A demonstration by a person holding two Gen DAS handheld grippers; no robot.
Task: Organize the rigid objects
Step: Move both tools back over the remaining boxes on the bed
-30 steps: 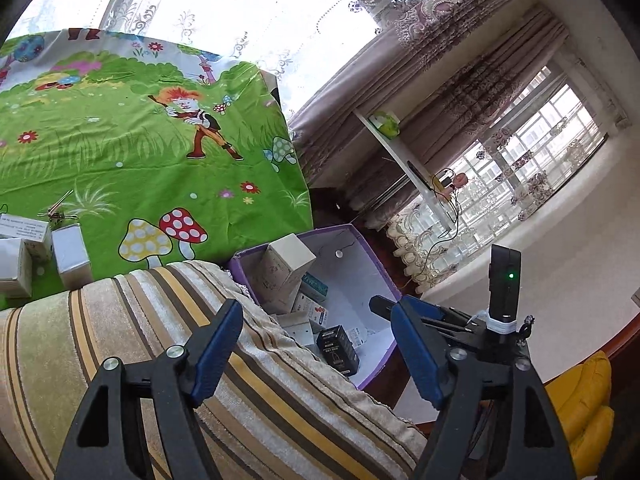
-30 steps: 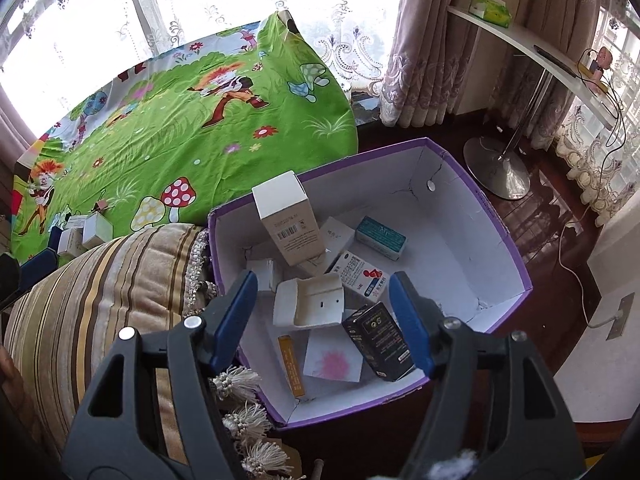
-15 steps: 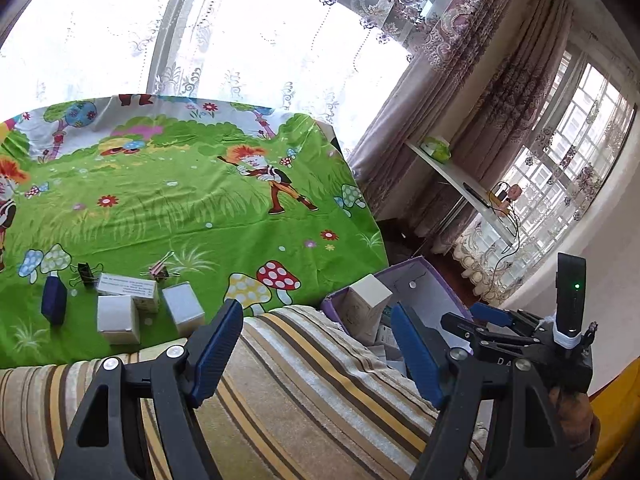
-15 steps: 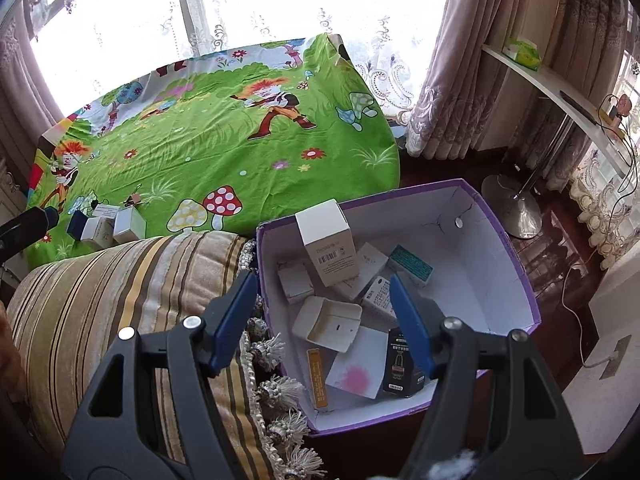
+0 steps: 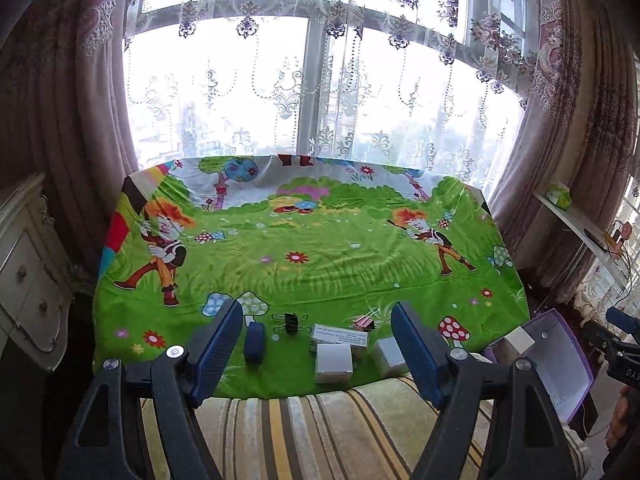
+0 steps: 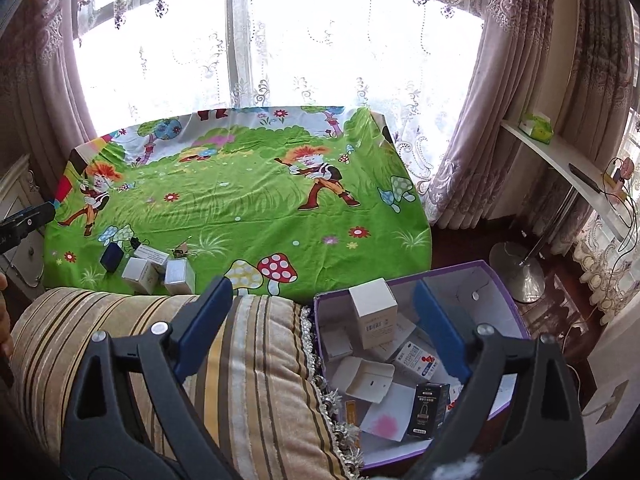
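left tool: jaws stand apart with nothing between the pads; it holds nothing and hangs above the striped cushion, pointing toward the small things on the cloth.
right tool: jaws wide, having just been opening, and empty; its left finger is over the cushion, its right finger over the purple box.
things on the tabletop: near the front edge of the green cartoon cloth lie a dark blue case, a black binder clip, a pink binder clip, a flat labelled white box, a white cube box and a silvery box.
relative to left tool: this group shows in the gap between the two fingers, farther off than the pads; the silvery box sits just beside the right finger in the picture.
purple box contents: an upright white carton, an open white flap box, a red-and-blue printed packet, a black carton and a sheet with a pink blotch.
relative to right tool: the white carton shows between the fingers, below them and not touched.
in the way: the cushion lies between both tools and the cloth's front edge.
around: lace curtains over a bright window, a white shelf at the right, a cream drawer chest at the left.
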